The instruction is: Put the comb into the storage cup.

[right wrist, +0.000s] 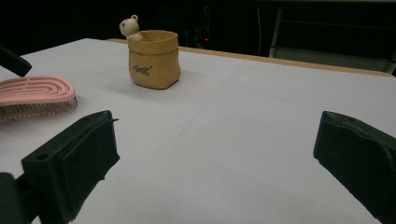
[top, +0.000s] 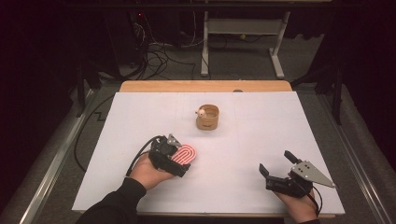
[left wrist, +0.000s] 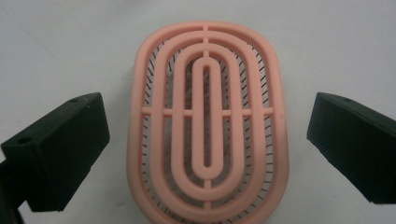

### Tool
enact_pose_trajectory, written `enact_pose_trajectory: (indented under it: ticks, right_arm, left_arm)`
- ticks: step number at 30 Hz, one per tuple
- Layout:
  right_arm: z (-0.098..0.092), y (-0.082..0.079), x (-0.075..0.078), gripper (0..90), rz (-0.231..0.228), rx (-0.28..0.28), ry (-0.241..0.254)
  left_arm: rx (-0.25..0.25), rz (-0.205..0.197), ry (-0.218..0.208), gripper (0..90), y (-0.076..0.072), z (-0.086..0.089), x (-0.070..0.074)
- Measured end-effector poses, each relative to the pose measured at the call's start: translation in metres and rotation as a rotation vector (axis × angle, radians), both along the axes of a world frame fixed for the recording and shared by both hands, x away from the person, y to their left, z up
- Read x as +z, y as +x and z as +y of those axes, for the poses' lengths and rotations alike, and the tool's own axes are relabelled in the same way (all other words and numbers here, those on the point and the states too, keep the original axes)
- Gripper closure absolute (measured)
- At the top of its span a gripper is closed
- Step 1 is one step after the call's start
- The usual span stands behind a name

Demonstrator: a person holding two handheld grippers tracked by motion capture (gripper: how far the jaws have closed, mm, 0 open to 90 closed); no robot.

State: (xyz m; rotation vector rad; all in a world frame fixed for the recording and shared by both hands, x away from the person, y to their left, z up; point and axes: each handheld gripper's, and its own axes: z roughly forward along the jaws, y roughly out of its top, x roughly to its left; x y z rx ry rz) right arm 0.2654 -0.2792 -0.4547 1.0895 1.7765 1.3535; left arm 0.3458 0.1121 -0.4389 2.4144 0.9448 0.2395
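Left gripper, jaws spread, straddles the pink brush, apparently about to close; right gripper waits open.

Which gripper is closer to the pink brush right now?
Left. The left gripper sits over the pink brush, jaws open either side; the right gripper is far off to the brush's right.

Pink oval brush between wide-apart left tongs, untouched.

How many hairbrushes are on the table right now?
1. The pink hairbrush lies bristles down on the white table, between the open jaws of the left hand-held gripper, nearer the person than the tan bear pot.
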Motion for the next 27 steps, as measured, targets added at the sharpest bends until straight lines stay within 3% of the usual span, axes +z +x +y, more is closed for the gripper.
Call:
enact_pose_trajectory:
  ticks: [7,15,27]
  right_arm:
    - [0.0001,-0.0001,0.0003,0.2,-0.002,0.001,-0.002]
    - [-0.0007,-0.0008,0.0008,0.2,-0.005,-0.001,0.001]
    - [-0.0008,-0.0013,0.0012,0.2,-0.006,-0.002,0.002]
  left_arm:
    - [-0.012,0.024,0.054,0.0,0.0048,-0.0087,-0.0047]
    - [0.004,0.043,0.062,3.3,0.007,-0.0091,-0.0059]
    - [0.002,0.051,0.075,17.1,0.0062,-0.0079,-0.0057]
